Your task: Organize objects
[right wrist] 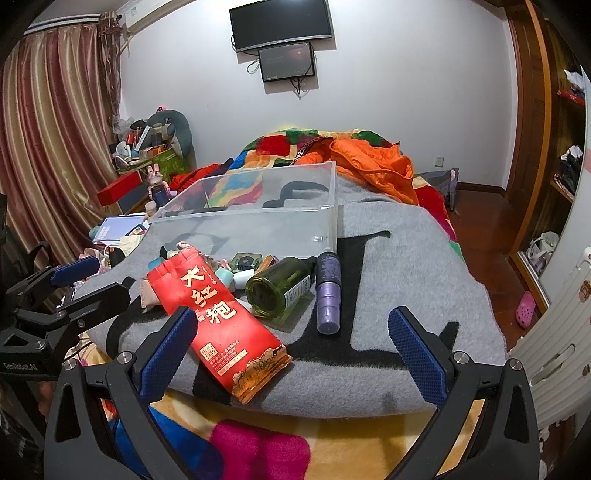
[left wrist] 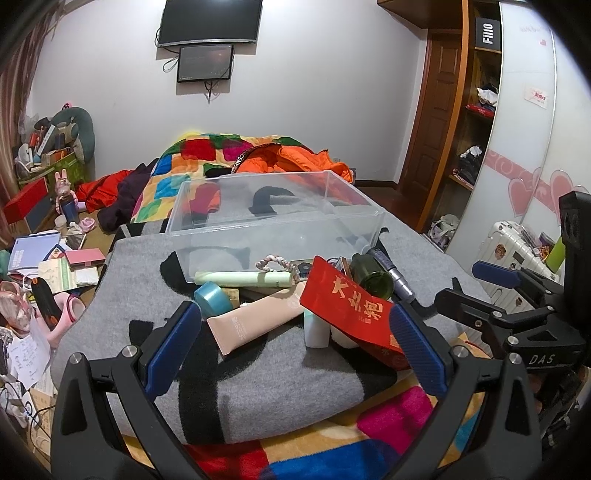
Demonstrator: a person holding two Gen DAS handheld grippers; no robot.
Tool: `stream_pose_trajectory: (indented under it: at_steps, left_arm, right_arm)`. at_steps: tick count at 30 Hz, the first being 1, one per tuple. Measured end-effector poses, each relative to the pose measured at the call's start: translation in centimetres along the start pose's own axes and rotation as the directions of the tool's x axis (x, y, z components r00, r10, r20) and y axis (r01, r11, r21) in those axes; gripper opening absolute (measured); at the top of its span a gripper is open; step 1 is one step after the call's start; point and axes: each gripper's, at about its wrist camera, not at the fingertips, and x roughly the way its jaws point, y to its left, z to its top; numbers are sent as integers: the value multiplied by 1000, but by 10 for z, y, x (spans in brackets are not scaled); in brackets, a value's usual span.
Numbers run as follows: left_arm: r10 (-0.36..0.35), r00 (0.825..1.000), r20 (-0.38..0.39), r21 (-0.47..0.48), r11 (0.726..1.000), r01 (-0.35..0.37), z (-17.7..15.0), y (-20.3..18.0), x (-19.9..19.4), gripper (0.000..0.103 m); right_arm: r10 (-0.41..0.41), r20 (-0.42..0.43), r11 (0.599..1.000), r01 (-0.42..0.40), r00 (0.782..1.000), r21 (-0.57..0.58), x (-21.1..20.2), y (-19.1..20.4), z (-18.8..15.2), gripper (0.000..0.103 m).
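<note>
While hanging low over the near end of the bed, spread wide and pinching nothing: left tongs [left wrist: 293, 308] and right tongs [right wrist: 292, 312].

One clear box [left wrist: 273, 226] in the middle of the frame, open at the top, on one grey blanket [left wrist: 295, 387]. Just in front of its near wall, a pile of small things:
- One red pouch [right wrist: 218, 321], marked 大红袍 in gold, leaning over the pile toward the bottom of the frame.
- One green bottle [right wrist: 277, 291] on its side, just beside one purple spray bottle [right wrist: 328, 295].
- One pink tube [left wrist: 255, 321], one blue tape roll [left wrist: 212, 295] and one pale green tube [left wrist: 240, 278], left of the pouch.

Two dark screens [left wrist: 210, 20] at the top, on the wall. "FiiO" on a black box [left wrist: 487, 31] at upper right; "DAS" on the right tongs' body.

Bare grey blanket below the pile and right of the purple bottle. Blanket edge low in the frame, close to the tongs.
</note>
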Motion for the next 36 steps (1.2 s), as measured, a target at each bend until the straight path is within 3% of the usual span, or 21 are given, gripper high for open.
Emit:
stream_pose_trajectory:
  at_steps: [22,30,36]
  left_arm:
    - [-5,1000,-29,-38,999,4,-3,11,11,103]
    - [57,998,22,-60,997,-56,-2,35,9,103]
    - [118,993,-18,-71,990,-119,-8,58,26,101]
  right_arm:
    - [10,-29,1000,-10,1000,22,14,-9,5,103]
    - [-21,-24,999,22,999,35,23,-18,7,103]
    - [-60,-36,995,63,998,77,38,-37,7,102]
